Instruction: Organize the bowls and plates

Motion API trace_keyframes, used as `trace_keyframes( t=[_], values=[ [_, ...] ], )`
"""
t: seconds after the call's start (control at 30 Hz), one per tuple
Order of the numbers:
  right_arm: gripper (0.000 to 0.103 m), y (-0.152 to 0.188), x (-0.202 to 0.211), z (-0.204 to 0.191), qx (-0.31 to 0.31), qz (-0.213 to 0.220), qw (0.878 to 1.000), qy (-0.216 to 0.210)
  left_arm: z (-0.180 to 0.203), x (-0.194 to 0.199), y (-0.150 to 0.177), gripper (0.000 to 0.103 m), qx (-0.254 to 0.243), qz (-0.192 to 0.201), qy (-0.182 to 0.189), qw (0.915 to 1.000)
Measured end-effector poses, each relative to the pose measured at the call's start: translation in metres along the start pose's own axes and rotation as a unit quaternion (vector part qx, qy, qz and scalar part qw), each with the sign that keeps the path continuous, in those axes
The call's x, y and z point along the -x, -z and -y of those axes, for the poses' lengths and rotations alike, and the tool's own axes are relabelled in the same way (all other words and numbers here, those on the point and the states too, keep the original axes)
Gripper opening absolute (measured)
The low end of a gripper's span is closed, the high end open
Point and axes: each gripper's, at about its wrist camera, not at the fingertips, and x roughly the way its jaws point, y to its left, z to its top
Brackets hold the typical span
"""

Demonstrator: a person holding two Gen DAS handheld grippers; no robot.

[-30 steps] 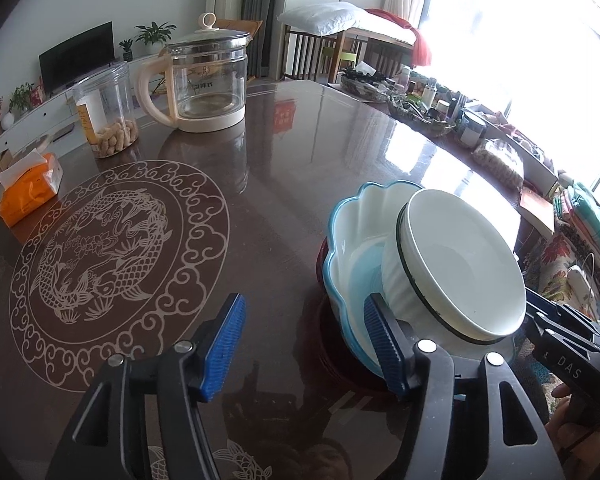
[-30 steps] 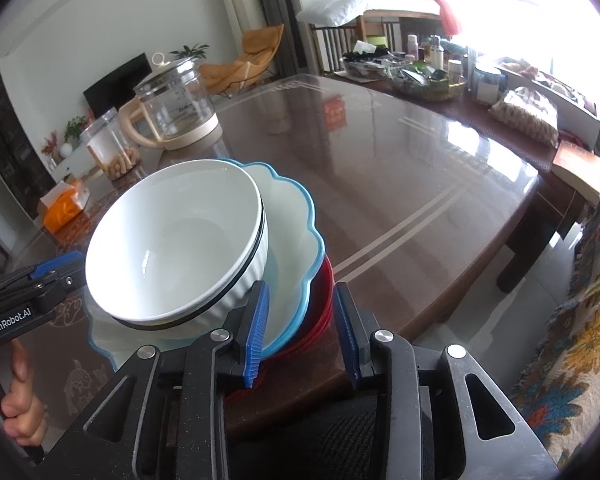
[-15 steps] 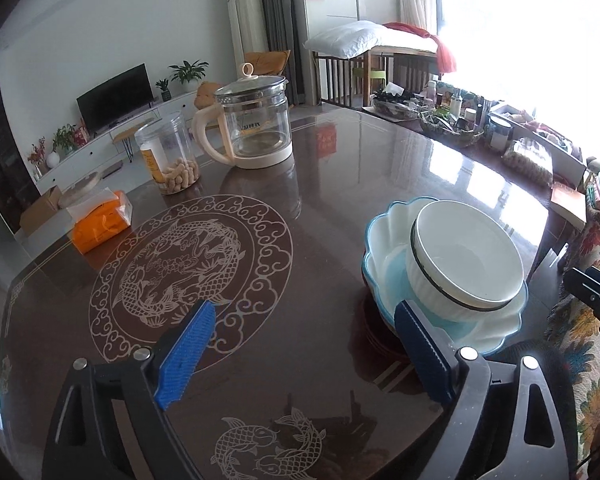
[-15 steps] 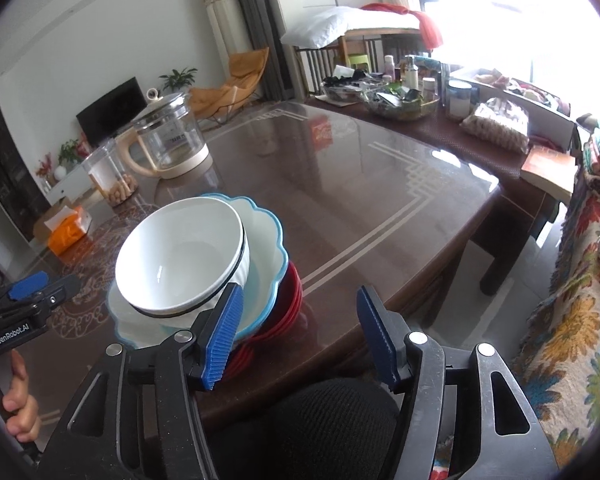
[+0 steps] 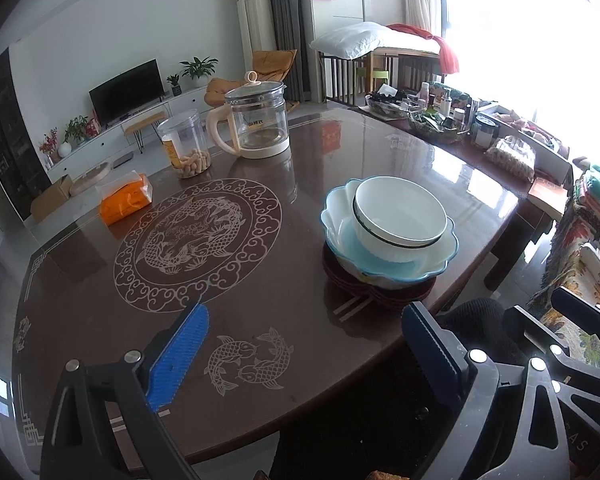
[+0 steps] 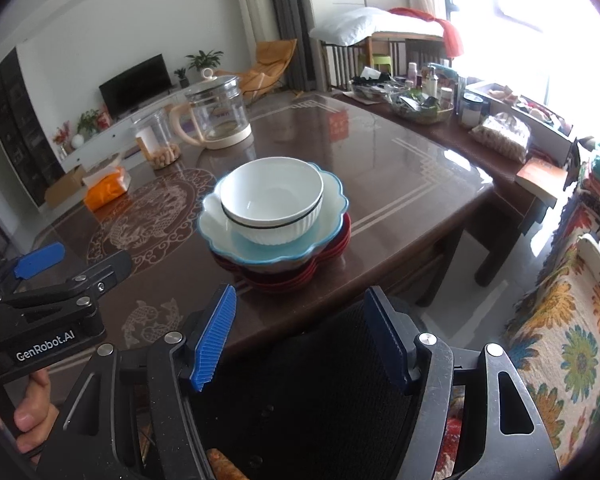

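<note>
One white bowl (image 6: 272,200) sits in one blue-rimmed scalloped bowl (image 6: 332,208) atop red plates (image 6: 296,280), their number unclear, near the tabletop's (image 5: 360,152) front edge. Toward the far edge: one glass kettle (image 5: 258,120), one clear jar (image 5: 184,144), one orange tissue pack (image 5: 126,200).

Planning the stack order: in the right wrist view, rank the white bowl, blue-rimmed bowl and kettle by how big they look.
1. Blue-rimmed bowl, widest.
2. White bowl, nested inside it.
3. Kettle, smallest-looking, but it stands farther back, so its real size against the white bowl is unsure.
</note>
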Motion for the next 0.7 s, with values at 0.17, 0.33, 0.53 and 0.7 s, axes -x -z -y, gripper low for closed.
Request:
trace_keyframes(
  t=[0.17, 0.33, 0.53, 0.7],
  values=[
    [0.078, 0.004, 0.027, -0.006, 0.01, 0.022, 1.0, 0.02, 0.0, 0.026, 0.007, 0.097, 0.001, 0.0, -0.006, 1.0],
    [0.078, 0.01, 0.048, -0.013, 0.011, 0.03, 0.999, 0.026, -0.004, 0.045, 0.014, 0.097, 0.01, 0.003, -0.01, 0.9999],
    [0.078, 0.017, 0.064, -0.025, 0.029, 0.042, 0.998, 0.034, -0.004, 0.059, 0.019, 0.097, 0.013, 0.007, -0.015, 0.9998],
    [0.078, 0.017, 0.068, -0.027, 0.029, 0.046, 0.998, 0.042, -0.003, 0.062, 0.021, 0.097, 0.012, 0.007, -0.016, 0.9998]
  ],
)
